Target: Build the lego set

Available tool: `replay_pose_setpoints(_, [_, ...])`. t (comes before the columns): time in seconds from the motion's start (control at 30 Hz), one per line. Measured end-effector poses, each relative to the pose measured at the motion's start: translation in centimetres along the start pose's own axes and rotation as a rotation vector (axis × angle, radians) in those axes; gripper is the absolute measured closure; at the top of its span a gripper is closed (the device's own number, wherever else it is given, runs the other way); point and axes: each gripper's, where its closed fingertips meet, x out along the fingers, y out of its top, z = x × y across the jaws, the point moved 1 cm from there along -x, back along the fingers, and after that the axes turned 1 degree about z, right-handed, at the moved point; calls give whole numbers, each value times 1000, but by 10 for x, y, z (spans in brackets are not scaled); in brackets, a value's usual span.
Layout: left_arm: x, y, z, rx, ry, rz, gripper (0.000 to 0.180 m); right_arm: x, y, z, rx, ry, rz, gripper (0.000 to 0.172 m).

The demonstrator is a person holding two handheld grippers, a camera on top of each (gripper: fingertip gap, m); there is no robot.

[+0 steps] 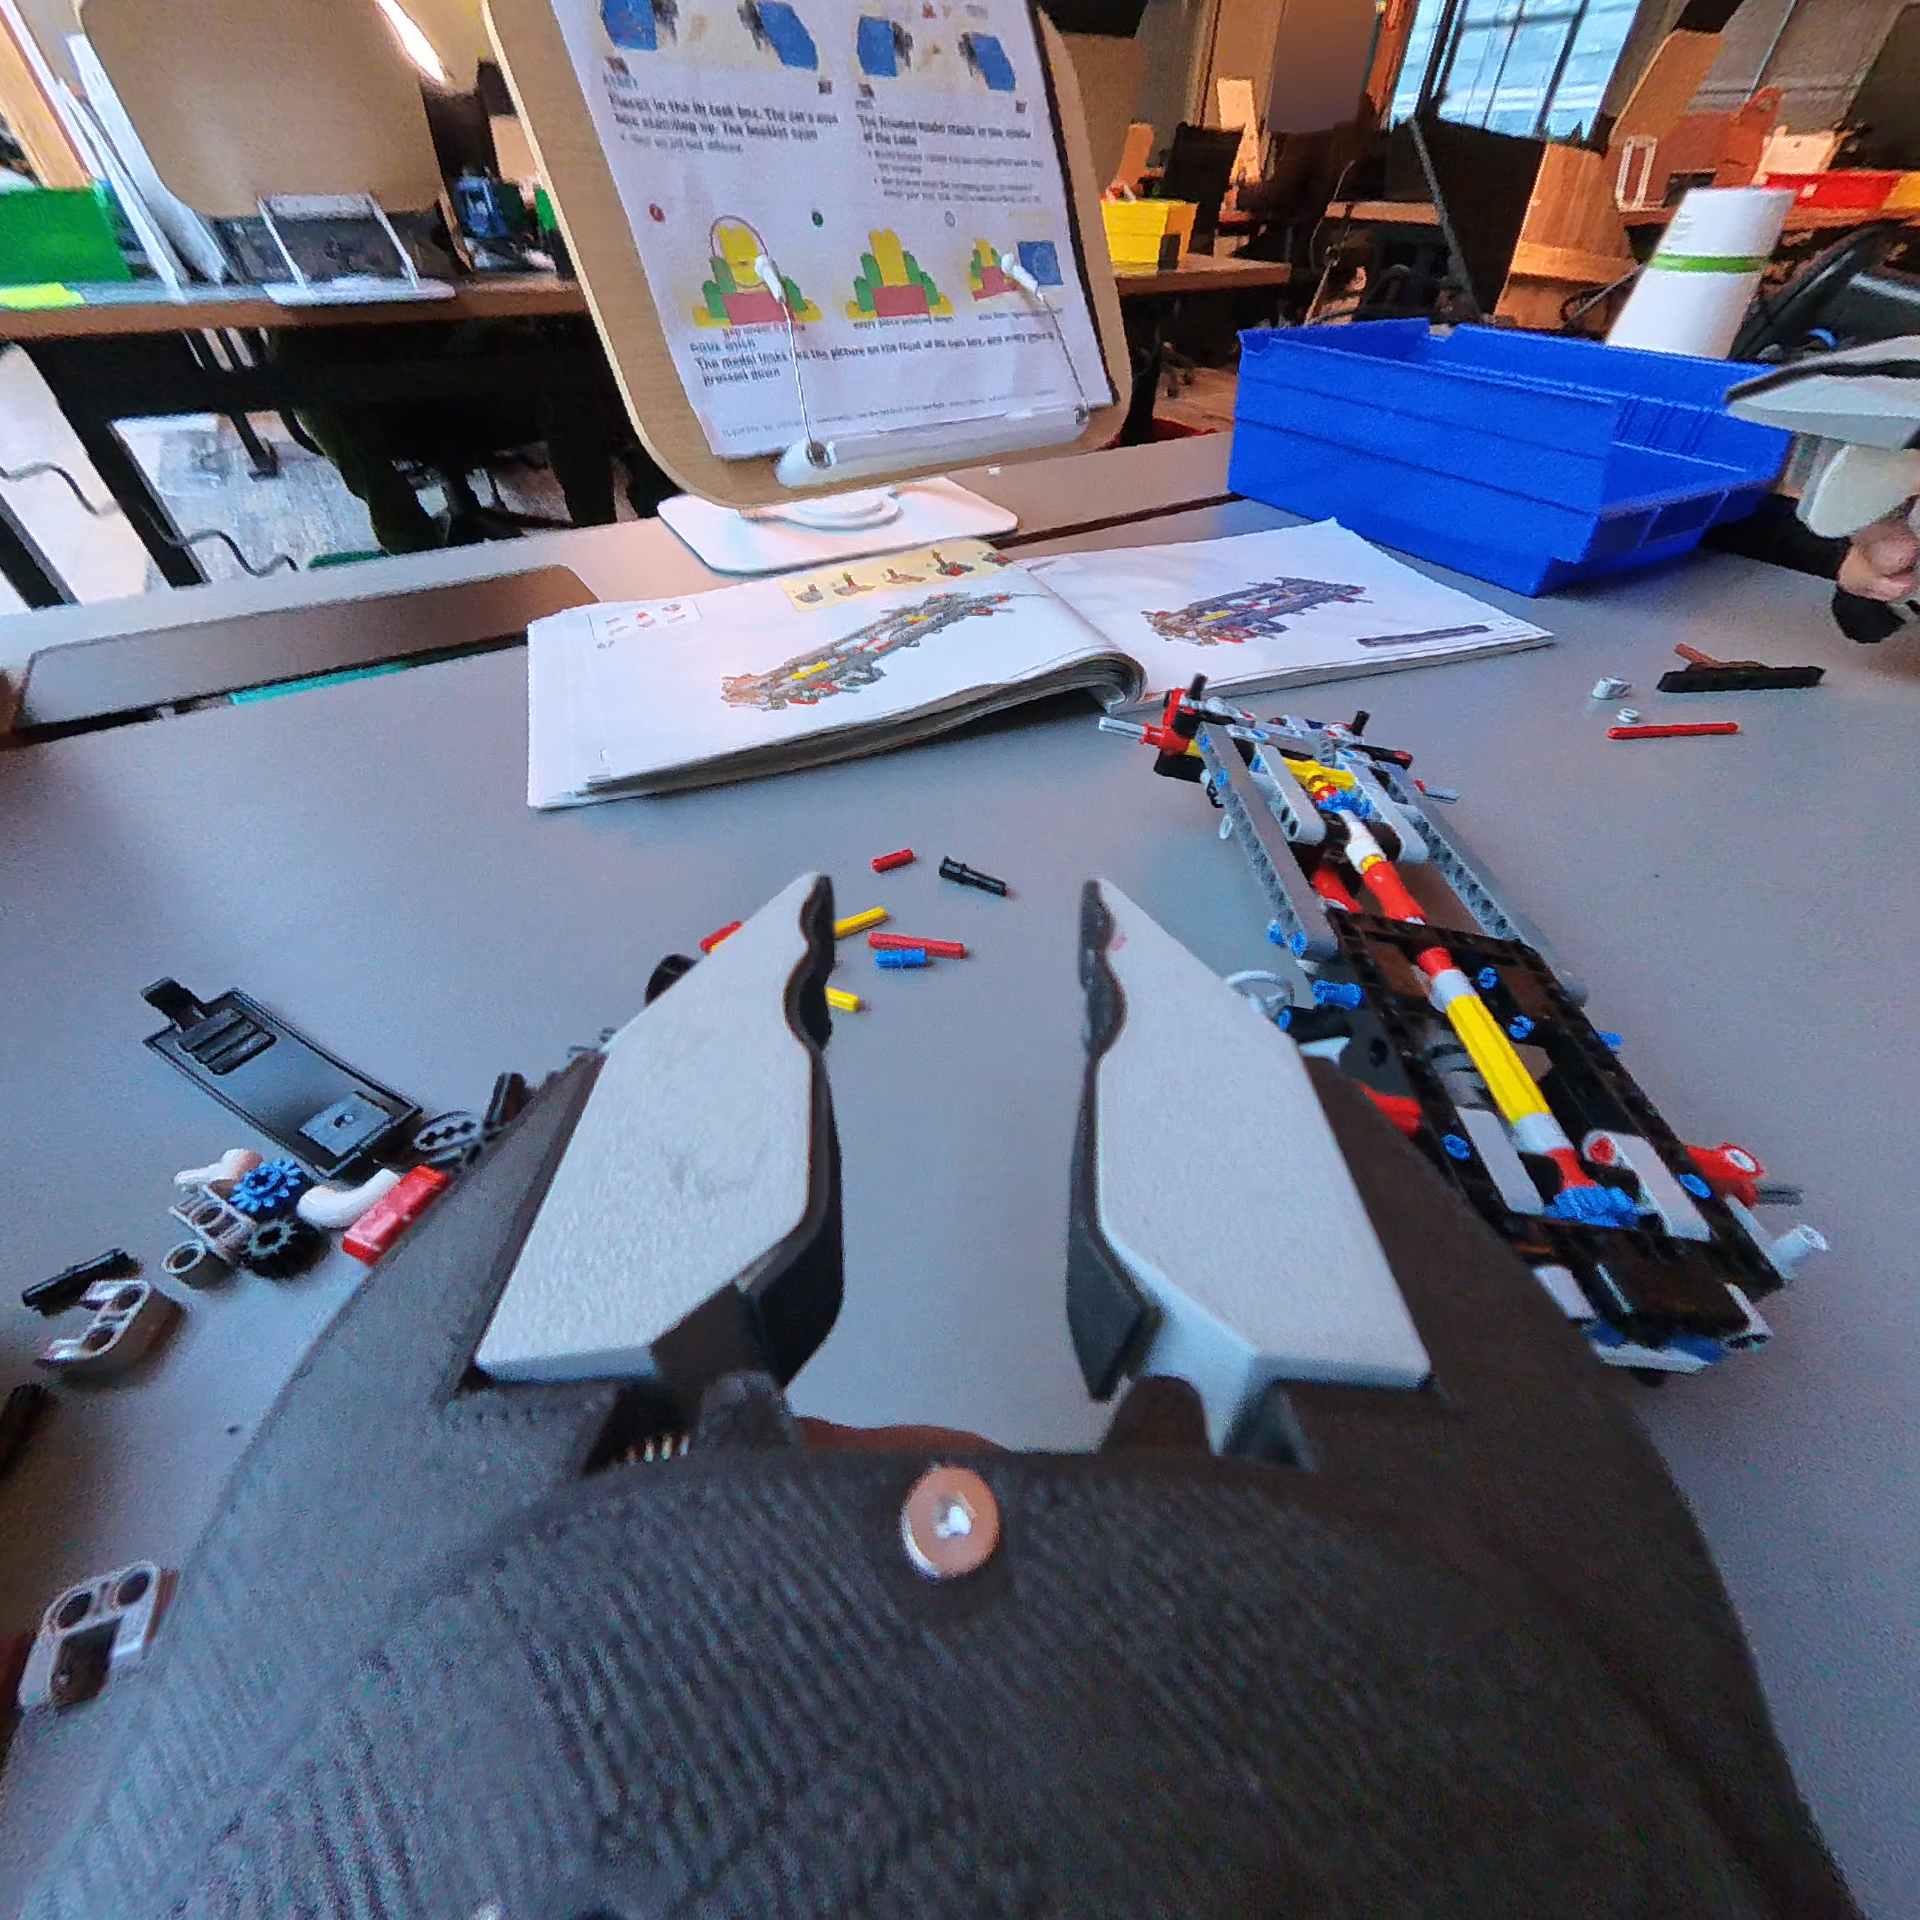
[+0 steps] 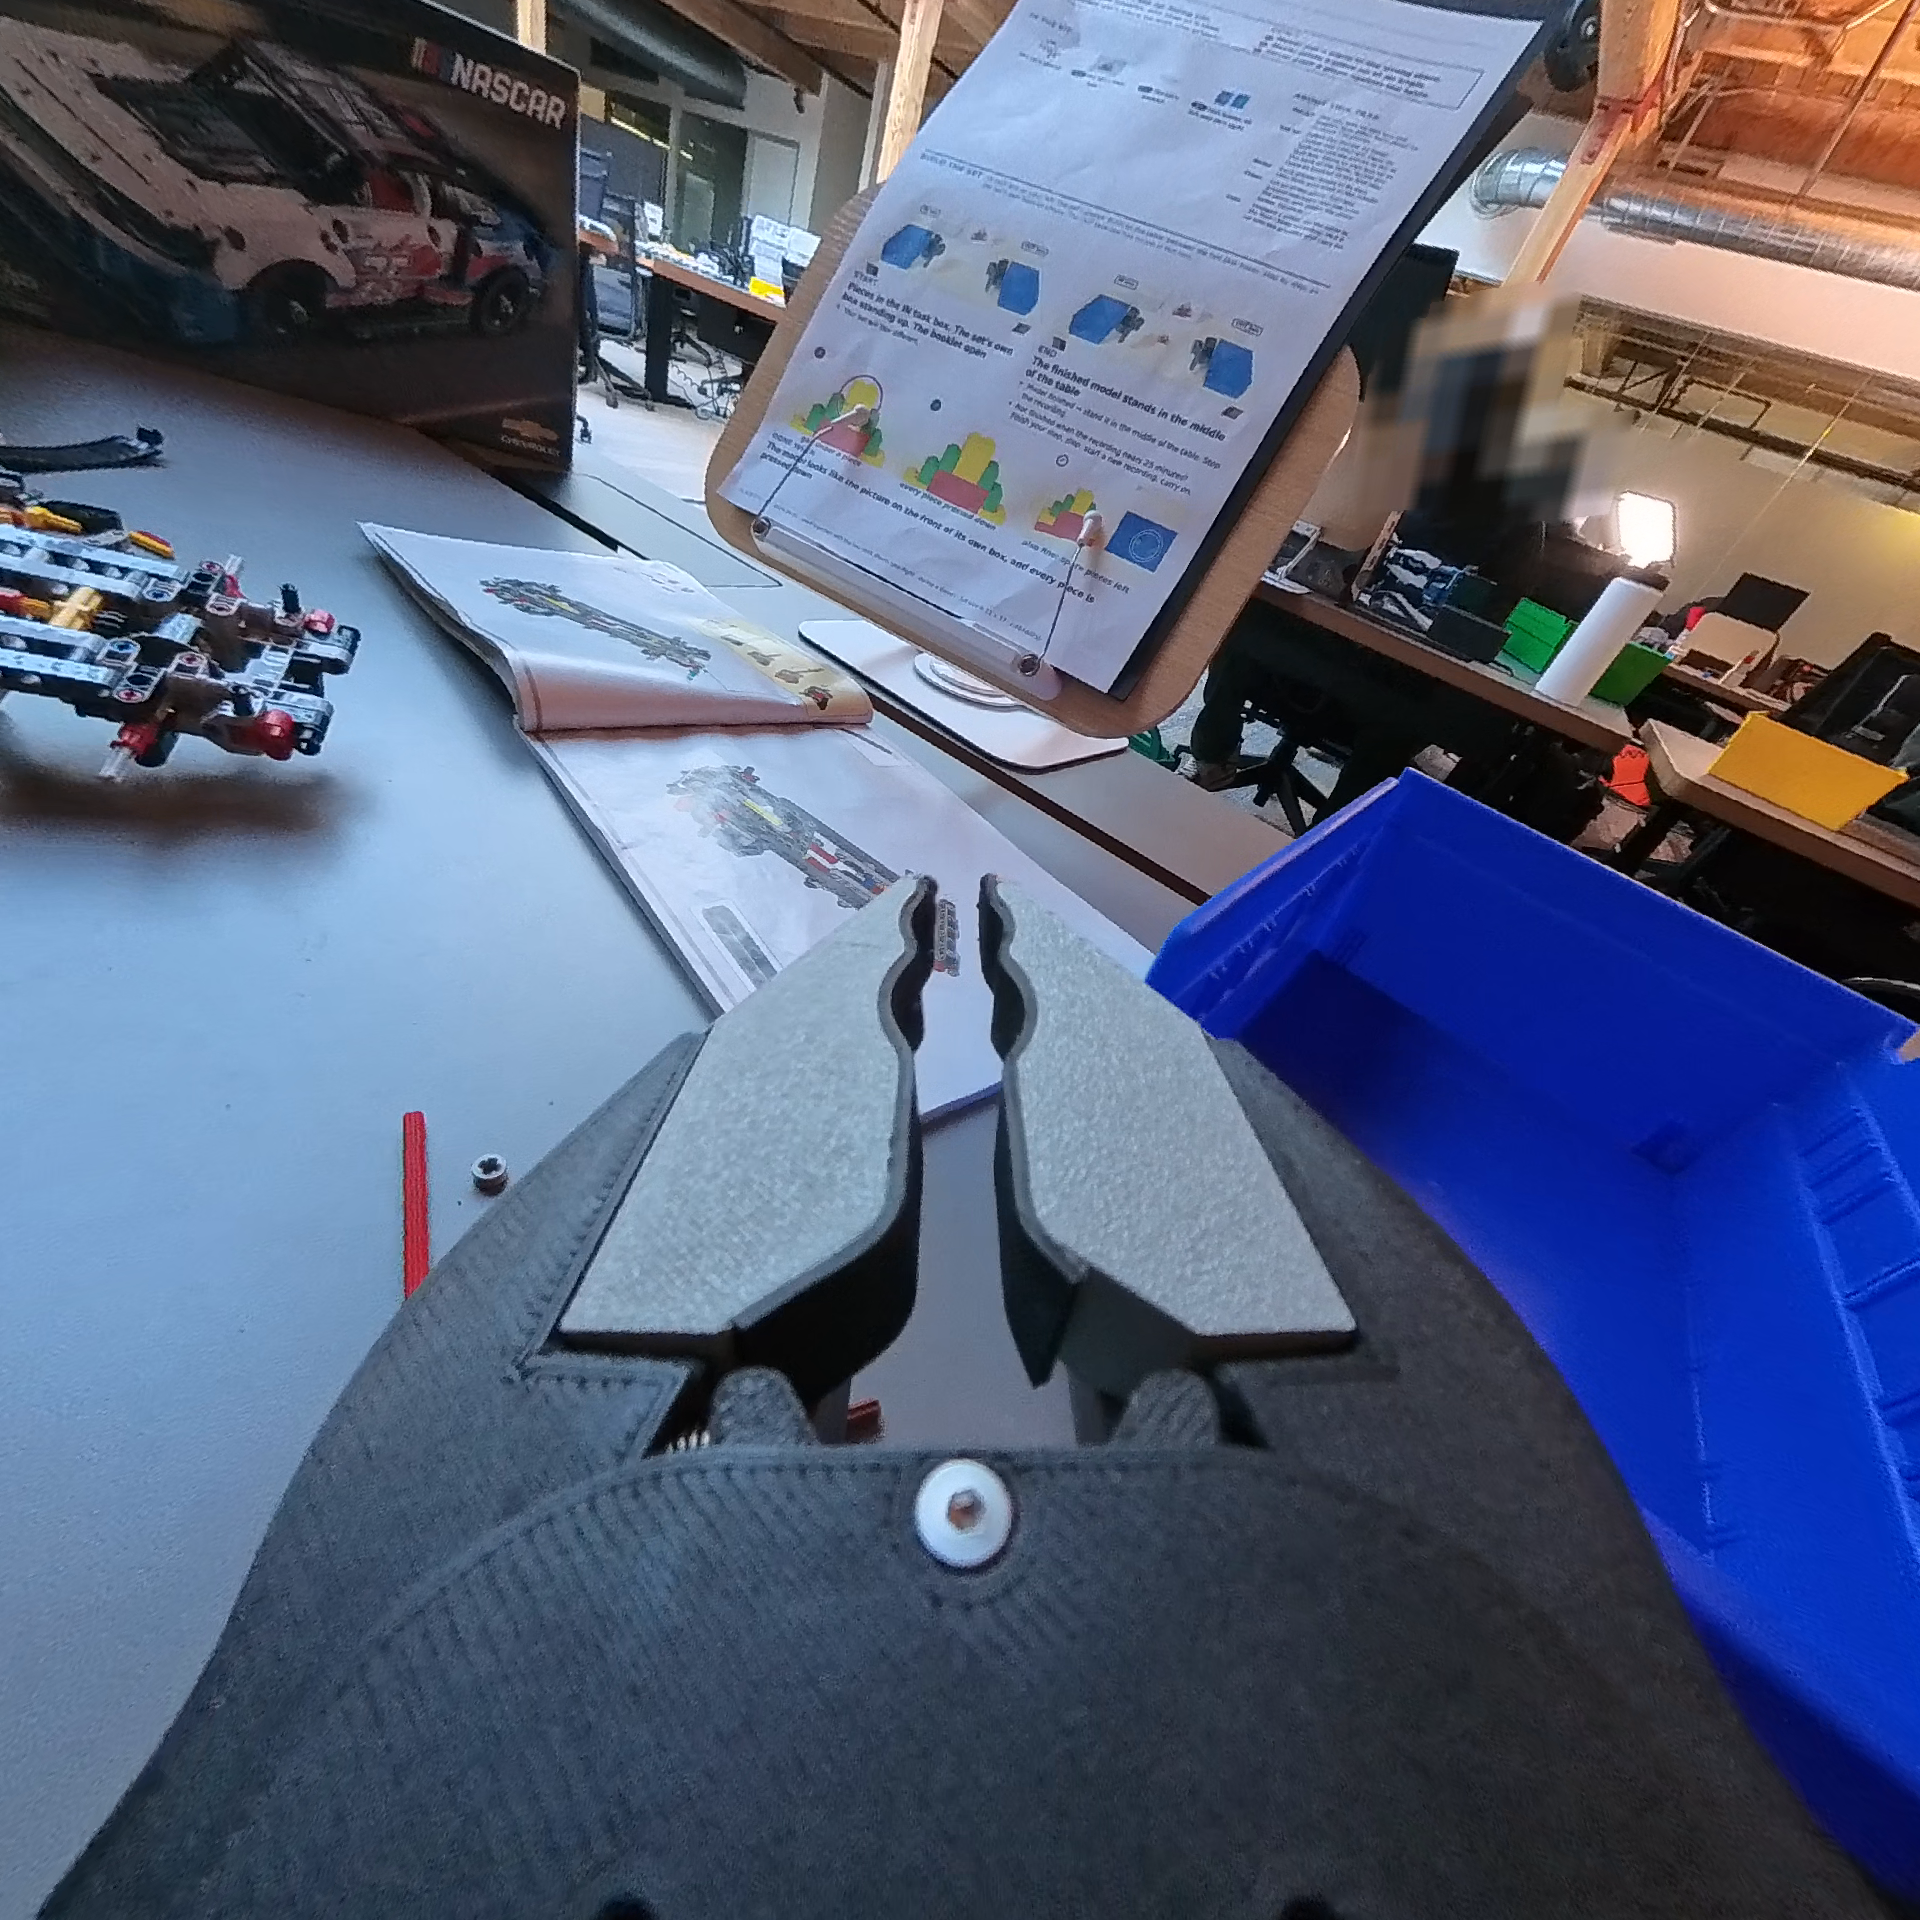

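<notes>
Two tongs empty, long brick chassis (image 1: 1455,997), black frame, red-yellow axle

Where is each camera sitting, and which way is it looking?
Left wrist view: rides on the left gripper, open above loose small pegs, facing the open booklet; the other gripper shows at the right edge.
Right wrist view: rides on the right gripper, facing booklet and paper stand, beside the blue bin.
Both show booklet, stand, bin and brick model.
</notes>
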Motion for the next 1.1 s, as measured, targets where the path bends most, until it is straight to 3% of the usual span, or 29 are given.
replay_pose_setpoints(0.07, [4, 0, 9, -33, -42, -63, 126, 1, -1, -1, 2, 3, -6, 166])
replay_pose_setpoints(0.13, [10, 6, 28, -86, -113, -181, 98, 1, -2, -2, 5, 8, -11, 166])
replay_pose_setpoints(0.23, [17, 21, 68, -126, -239, -388, 79, 0, -1, -4, 10, 18, -6, 164])
replay_pose_setpoints(0.37, [33, 20, 119, -45, -391, -638, 78, -1, 6, -11, -8, 38, 12, 164])
replay_pose_setpoints(0.6, [65, -28, 122, 182, -265, -945, 77, -2, 4, -18, -66, 45, -2, 164])
replay_pose_setpoints(0.8, [66, -61, 111, 427, -165, -1134, 83, -1, 4, -19, -60, 57, 0, 165])
replay_pose_setpoints(0.97, [71, -59, 112, 380, -227, -1161, 86, 0, 2, -21, -58, 74, -9, 165])
replay_pose_setpoints(1.1, [80, -52, 117, 177, -414, -1150, 89, 2, -1, -24, -67, 83, -24, 165])
